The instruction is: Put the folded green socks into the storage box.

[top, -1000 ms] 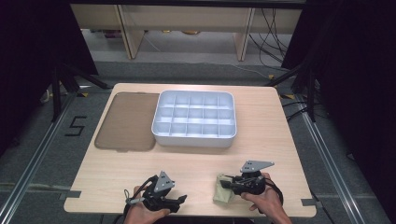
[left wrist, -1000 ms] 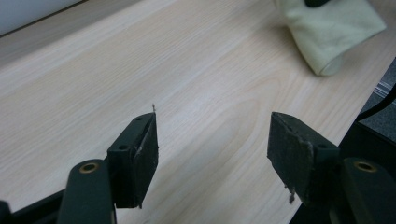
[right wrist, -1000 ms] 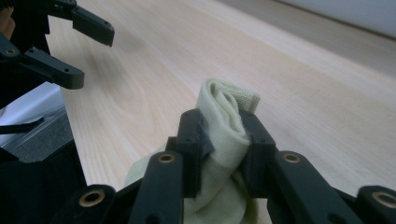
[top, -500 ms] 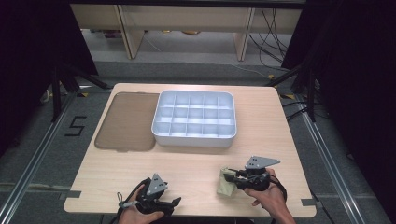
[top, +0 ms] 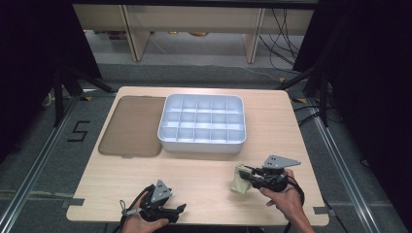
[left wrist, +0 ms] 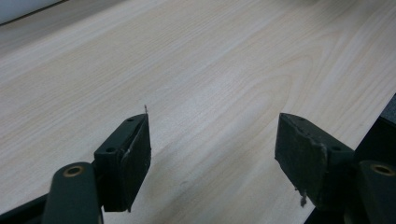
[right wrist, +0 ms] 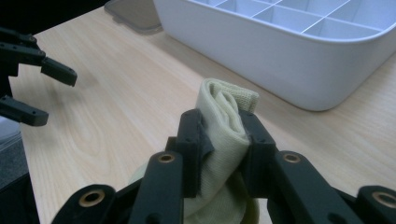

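Right tool: the right tool [right wrist: 219,140] sits at the near right of the counter [top: 204,170], held in the person's right hand [top: 286,201]; its jaws are closed tight on a rolled piece of pale yellow cloth [right wrist: 226,116], which pokes up past the jaw tips and bulges out below them; in the high view the cloth [top: 240,178] hangs at the tool's left end, at or just above the wood — I cannot tell whether it touches.

Left tool: the left tool [left wrist: 212,149] is at the near left edge of the counter, in the person's left hand [top: 143,224]; its jaws stand wide apart with nothing between them — just bare wood grain beneath; in the right gripper view its two black tips [right wrist: 42,88] show at the far left, likewise spread.

Tray: a white divided tray [top: 201,143] stands in the middle of the counter, well apart from both tools; its compartments look empty; the cloth is near its front wall [right wrist: 299,70], not touching.

Lid: a flat brownish translucent lid [top: 131,126] lies just beside the tray's left side.

Floor: a "5" mark [top: 79,131] shows left of the counter.
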Action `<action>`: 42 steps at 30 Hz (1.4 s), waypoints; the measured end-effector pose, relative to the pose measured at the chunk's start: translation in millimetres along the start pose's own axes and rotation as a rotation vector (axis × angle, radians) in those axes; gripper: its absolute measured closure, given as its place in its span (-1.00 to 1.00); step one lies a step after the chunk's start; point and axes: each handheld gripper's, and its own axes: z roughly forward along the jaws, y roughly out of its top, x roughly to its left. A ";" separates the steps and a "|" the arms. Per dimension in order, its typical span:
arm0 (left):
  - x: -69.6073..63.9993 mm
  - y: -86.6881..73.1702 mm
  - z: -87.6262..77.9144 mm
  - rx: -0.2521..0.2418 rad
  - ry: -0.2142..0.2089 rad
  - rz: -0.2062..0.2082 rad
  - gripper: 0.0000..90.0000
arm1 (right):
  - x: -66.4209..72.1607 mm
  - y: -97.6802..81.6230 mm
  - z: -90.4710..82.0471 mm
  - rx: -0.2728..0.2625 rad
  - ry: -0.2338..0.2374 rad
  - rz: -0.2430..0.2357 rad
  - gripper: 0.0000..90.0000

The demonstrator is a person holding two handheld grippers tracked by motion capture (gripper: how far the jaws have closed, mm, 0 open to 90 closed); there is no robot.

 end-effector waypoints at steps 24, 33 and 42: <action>1.7 0.3 1.8 -0.007 0.009 -0.005 -0.42 | -7.4 16.6 -0.1 -0.001 -0.055 -0.029 0.62; 1.3 0.2 2.1 -0.010 0.003 -0.020 -0.43 | -12.6 28.6 -5.0 -0.041 -0.086 -0.061 0.62; 4.7 0.9 -0.2 0.015 -0.002 0.029 -0.43 | -14.1 36.8 -8.0 -0.052 -0.098 -0.067 0.62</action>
